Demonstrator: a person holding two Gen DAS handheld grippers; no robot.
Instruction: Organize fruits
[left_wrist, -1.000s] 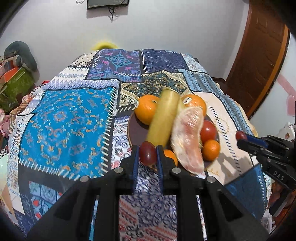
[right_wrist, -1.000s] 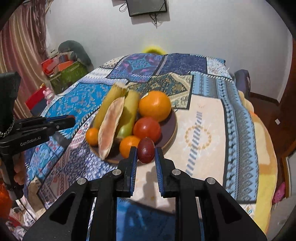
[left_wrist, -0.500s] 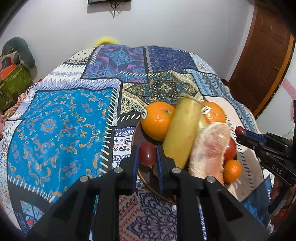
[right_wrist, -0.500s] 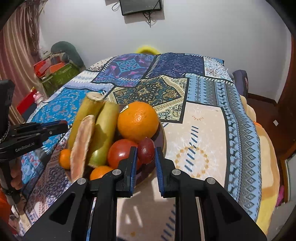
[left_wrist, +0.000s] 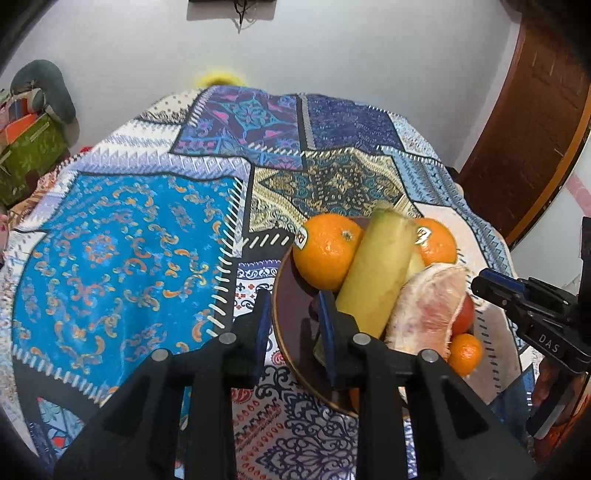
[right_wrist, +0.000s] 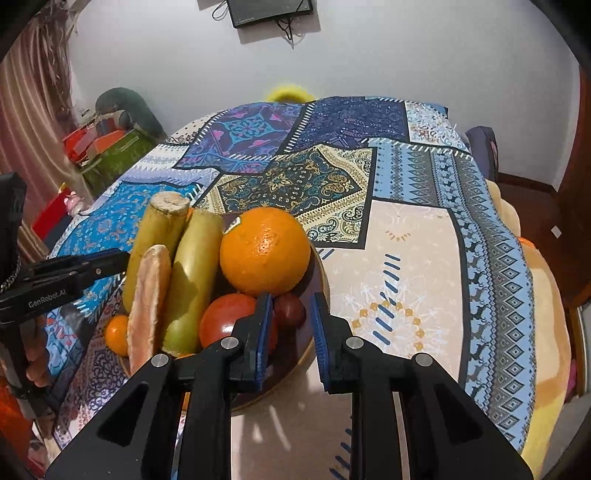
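Observation:
A dark round plate holds oranges, yellow-green cane pieces, a pomelo segment, a tomato and small tangerines. My left gripper is open over the plate's left rim and empty; a dark plum edge shows just behind its right finger. My right gripper is open over the plate's right side, with a dark red plum lying on the plate between its fingertips, below the big orange.
The plate sits on a bed with a patchwork cover. Boxes and a cushion stand at the left wall. A wooden door is at the right. The bed's right edge drops to the floor.
Both grippers moved forward over the plate and opened. Each had been shut on a dark red plum; the plums now rest on the plate.

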